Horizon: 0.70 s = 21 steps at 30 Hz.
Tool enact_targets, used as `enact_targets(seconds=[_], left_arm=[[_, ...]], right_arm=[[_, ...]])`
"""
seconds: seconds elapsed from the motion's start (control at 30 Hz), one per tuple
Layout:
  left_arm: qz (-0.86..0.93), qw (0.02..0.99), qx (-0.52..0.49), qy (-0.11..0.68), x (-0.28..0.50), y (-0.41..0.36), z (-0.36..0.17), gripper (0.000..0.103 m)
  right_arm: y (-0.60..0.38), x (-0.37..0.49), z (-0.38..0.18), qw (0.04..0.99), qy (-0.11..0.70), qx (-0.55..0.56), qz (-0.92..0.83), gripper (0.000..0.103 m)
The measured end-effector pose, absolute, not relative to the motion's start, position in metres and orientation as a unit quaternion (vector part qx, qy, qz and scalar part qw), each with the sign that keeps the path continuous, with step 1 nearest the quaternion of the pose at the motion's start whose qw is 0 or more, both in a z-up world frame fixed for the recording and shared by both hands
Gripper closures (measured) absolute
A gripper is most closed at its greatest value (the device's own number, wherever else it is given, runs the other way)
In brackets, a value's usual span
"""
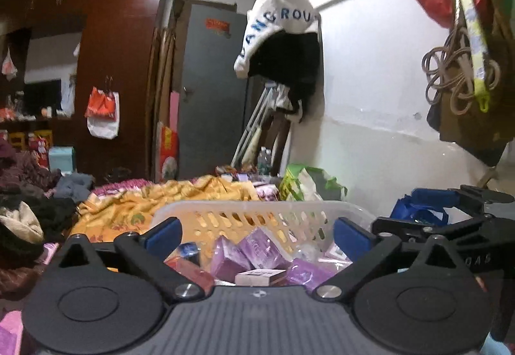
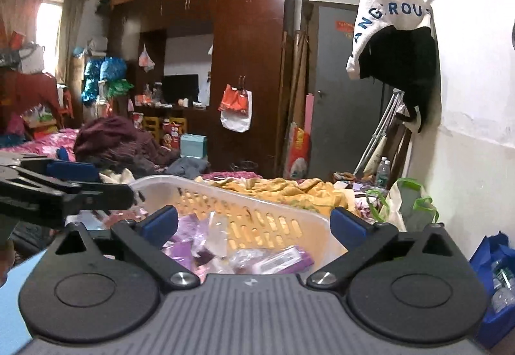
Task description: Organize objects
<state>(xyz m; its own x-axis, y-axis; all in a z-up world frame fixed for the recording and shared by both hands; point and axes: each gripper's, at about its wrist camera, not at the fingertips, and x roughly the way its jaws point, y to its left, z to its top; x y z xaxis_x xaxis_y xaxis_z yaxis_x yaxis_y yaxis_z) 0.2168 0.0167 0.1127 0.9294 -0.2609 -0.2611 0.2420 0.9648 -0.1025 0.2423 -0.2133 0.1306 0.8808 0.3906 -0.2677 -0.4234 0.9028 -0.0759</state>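
Two grippers, the left gripper [image 1: 257, 234] and right gripper [image 2: 254, 221], hover with jaws spread wide and empty above one white slotted basket [image 1: 257, 210] of purple packets [image 1: 257, 250], beside one yellow blanket [image 1: 154, 200]

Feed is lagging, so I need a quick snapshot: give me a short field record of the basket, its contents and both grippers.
basket: white slotted plastic basket, on the bed ahead of both grippers
contents: purple packets, a small white box, a red box
left gripper: open, nothing between its fingers
right gripper: open, nothing between its fingers
behind basket: yellow blanket
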Motion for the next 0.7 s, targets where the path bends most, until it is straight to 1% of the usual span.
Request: enact_targets(seconds=[0.2, 0.37, 0.53, 0.7], left_arm=[[-0.112, 0.986, -0.012, 0.120, 0.196, 0.021, 0.119, 0.002], [-0.102, 0.983, -0.014, 0.150, 0.205, 0.021, 0.121, 0.002], [-0.090, 0.981, -0.018, 0.169, 0.207, 0.024, 0.115, 0.002], [-0.071, 0.982, -0.015, 0.176, 0.207, 0.021, 0.111, 0.002]], right_arm=[[-0.210, 0.223, 0.129, 0.982, 0.110, -0.069, 0.136, 0.000], [-0.215, 0.230, 0.126, 0.971, 0.172, -0.052, 0.157, 0.000], [-0.223, 0.235, 0.125, 0.968, 0.193, -0.041, 0.152, 0.000], [-0.233, 0.229, 0.122, 0.969, 0.191, -0.033, 0.153, 0.000]])
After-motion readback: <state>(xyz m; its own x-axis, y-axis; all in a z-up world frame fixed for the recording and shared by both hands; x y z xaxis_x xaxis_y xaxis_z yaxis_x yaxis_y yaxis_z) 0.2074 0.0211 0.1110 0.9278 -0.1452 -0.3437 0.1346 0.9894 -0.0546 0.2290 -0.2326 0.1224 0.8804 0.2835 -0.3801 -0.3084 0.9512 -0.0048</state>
